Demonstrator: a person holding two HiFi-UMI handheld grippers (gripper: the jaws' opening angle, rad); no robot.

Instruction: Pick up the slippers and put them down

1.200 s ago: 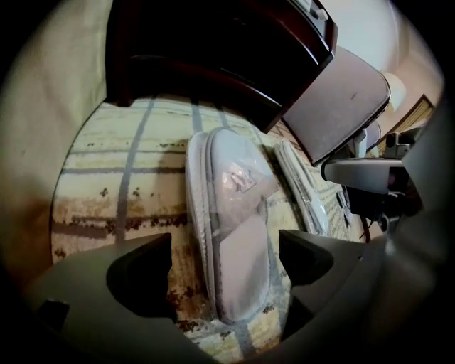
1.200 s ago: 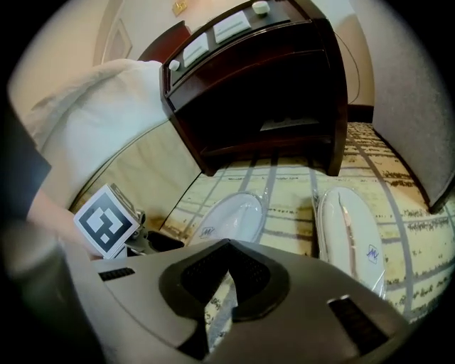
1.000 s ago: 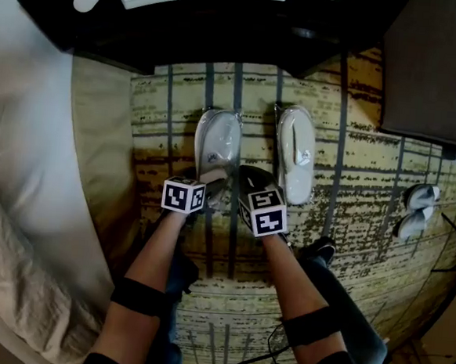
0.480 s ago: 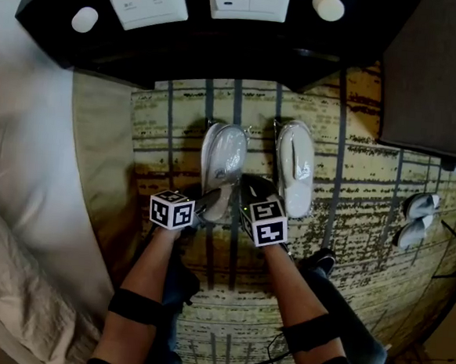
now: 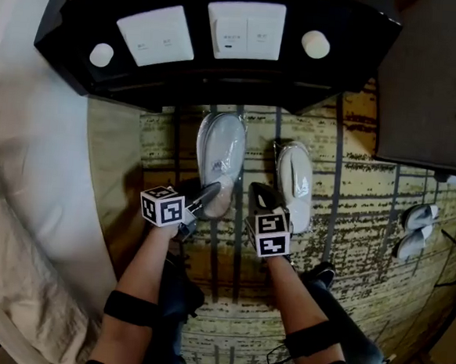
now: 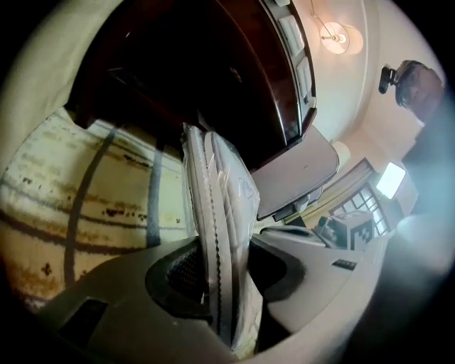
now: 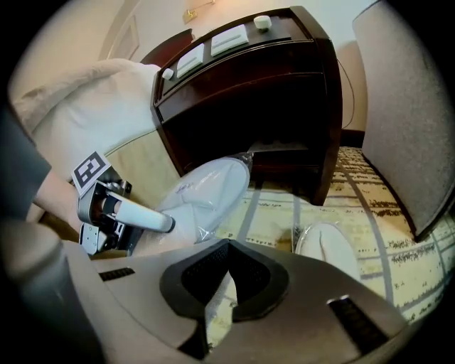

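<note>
1. Head view: a person's forearms reach over a striped carpet (image 5: 352,203) in front of a dark nightstand (image 5: 219,90), with a claw in each hand.
2. The left claw (image 5: 210,193) grips the heel end of a plastic-wrapped white slipper (image 5: 220,157), its jaws having just closed to a narrow gap on it. The toe points toward the nightstand, and the slipper appears raised off the carpet.
3. In the left gripper view, the wrapped slipper stands on edge between the jaws, with a pad pressed against each side.
4. The right claw (image 5: 260,197) is fully closed with nothing between its jaws. It hangs just beside the heel of the second slipper (image 5: 295,182).
5. The second slipper lies flat on the carpet to the right of the held one, and the two do not touch.
6. White bedding (image 5: 40,170) fills the left side of the view, and white switch panels (image 5: 245,31) sit on the nightstand top.
</note>
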